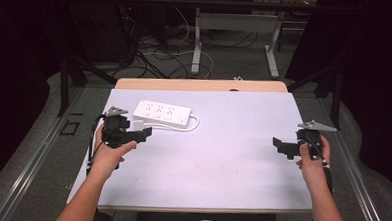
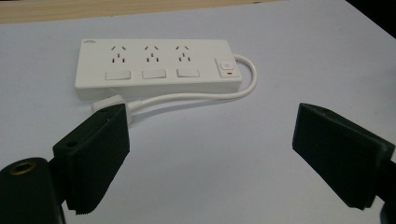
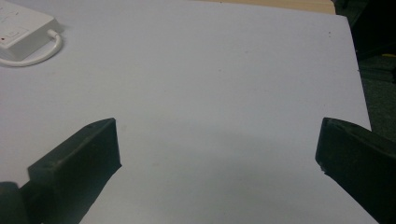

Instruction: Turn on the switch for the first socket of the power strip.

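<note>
The left gripper (image 1: 145,133) hangs with jaws wide and empty just short of the white plug (image 2: 108,103) lying beside its power strip (image 2: 156,65) at the table's (image 1: 222,161) far left, apparently lined up to grasp it, while the right gripper (image 1: 277,143) waits open, well apart.

A white mat (image 1: 222,156) is laid over a wooden table (image 1: 200,84); beyond it, tangled cables (image 1: 151,51) are strewn on the floor — a second table's legs (image 1: 197,45) are seen there.

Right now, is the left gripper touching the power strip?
Apart. The left gripper view shows the left gripper open, with bare table between it and the power strip.
</note>
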`<state>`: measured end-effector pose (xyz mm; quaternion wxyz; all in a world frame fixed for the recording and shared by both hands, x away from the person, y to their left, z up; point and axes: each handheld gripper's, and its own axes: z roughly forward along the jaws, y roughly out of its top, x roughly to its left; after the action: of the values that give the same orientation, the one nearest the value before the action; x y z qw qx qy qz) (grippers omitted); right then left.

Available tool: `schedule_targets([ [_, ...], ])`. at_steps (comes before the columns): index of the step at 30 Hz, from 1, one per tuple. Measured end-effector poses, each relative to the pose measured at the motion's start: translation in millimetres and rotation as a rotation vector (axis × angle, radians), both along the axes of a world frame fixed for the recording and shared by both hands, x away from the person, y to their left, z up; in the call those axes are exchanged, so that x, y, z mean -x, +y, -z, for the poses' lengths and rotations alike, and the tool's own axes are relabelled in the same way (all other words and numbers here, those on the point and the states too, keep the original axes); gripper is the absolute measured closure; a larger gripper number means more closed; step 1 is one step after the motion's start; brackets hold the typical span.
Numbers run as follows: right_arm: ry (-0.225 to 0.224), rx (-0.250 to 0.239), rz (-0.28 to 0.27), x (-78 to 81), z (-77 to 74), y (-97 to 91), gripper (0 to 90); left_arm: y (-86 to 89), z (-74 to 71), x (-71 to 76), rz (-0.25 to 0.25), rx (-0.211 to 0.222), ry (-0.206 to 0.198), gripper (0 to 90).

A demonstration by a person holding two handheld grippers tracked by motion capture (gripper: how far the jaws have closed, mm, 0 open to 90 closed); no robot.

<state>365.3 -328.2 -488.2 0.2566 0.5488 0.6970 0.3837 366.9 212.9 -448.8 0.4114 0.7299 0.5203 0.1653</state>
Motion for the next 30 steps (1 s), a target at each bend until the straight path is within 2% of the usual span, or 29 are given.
schedule_targets([
  [12, 0.004, -0.002, -0.006, -0.3, 0.9, -0.2, 0.0, 20.5, 10.1, 10.6, -0.045, -0.005, -0.022, 10.8],
  [17, -0.004, 0.001, 0.000, -0.5, 1.5, -0.2, 0.0, 27.8, 18.6, 13.1, -0.055, -0.022, -0.007, 10.7],
  [22, 0.004, -0.006, -0.006, -0.2, 0.8, -1.3, 0.0, 35.1, 27.3, 15.1, -0.074, -0.036, -0.015, 10.7],
  [25, 0.007, -0.011, -0.002, 0.2, 0.6, -1.2, 0.0, 40.2, 32.5, 15.2, -0.097, -0.029, -0.024, 10.7],
  [30, 0.005, -0.003, -0.004, -0.3, 1.2, -1.5, 0.0, 46.6, 41.6, 12.9, -0.123, -0.040, -0.029, 10.7],
])
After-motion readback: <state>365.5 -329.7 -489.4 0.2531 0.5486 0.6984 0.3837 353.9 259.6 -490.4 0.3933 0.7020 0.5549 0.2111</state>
